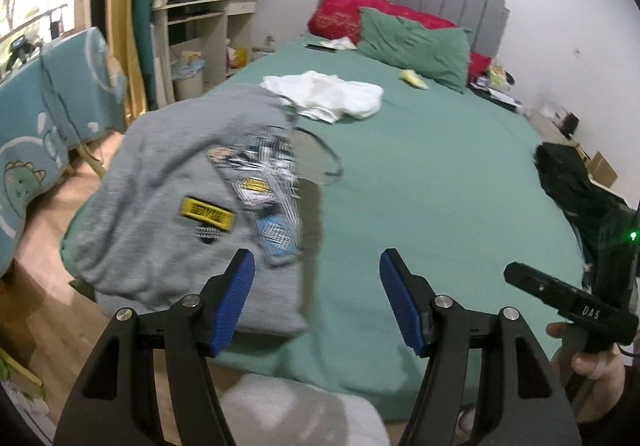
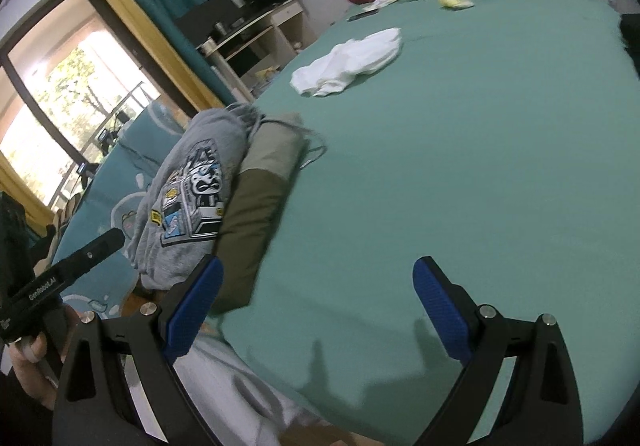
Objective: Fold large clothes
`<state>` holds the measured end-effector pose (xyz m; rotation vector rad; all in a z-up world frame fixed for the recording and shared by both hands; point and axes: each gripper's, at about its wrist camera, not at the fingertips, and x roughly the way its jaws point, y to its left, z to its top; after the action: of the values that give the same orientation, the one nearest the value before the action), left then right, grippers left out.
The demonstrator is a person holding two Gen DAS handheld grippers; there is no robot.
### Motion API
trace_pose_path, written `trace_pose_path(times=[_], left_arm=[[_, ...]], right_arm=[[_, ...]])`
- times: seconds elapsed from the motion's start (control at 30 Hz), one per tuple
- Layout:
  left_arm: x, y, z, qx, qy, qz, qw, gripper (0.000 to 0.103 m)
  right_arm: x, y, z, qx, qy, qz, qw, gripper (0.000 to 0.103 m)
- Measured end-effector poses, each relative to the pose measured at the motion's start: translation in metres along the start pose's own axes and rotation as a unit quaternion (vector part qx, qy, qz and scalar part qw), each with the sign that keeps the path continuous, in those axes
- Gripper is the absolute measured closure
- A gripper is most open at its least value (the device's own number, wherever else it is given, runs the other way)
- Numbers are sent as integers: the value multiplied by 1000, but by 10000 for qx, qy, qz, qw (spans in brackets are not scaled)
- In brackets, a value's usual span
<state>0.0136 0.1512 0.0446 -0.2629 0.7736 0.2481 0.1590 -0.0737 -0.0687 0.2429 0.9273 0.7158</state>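
Left gripper [image 1: 316, 300]: blue-padded jaws wide, empty, above green bed sheet [image 1: 420, 186].
Right gripper [image 2: 316, 310]: jaws wide, empty.
Folded grey printed sweatshirt [image 1: 180, 206]: on sheet's left edge.

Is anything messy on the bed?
Yes. A white garment lies crumpled mid-bed, not folded. The folded grey hoodie sits at the bed's corner, hanging slightly over the edge.

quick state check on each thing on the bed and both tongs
grey sweatshirt: folded, print up, at bed corner
white garment: crumpled, unfolded, mid-bed
green pillow: leaning on red pillow
left tongs: open, empty
right tongs: open, empty
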Motion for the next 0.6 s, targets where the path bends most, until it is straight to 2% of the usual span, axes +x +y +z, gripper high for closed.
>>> trace_pose_path(times=[0.17,0.4,0.5,0.6], left_arm=[[-2,-36,-5,117,-8,-127,9999,35],[-27,-91,-1,153,-587,-128,9981,35],[-29,-115,3,332,-628,-12,9975,35],[-28,-139,7,432,-498,-146,9977,34]], right_arm=[[-39,-33,-3,47,-205,-310,9993,8],[-95,-79,-2,208,-492,-697,9961,8],[-116,-96,3,230,-658,-794,9944,8],[-140,-113,7,233,-815,-967,9917,8]])
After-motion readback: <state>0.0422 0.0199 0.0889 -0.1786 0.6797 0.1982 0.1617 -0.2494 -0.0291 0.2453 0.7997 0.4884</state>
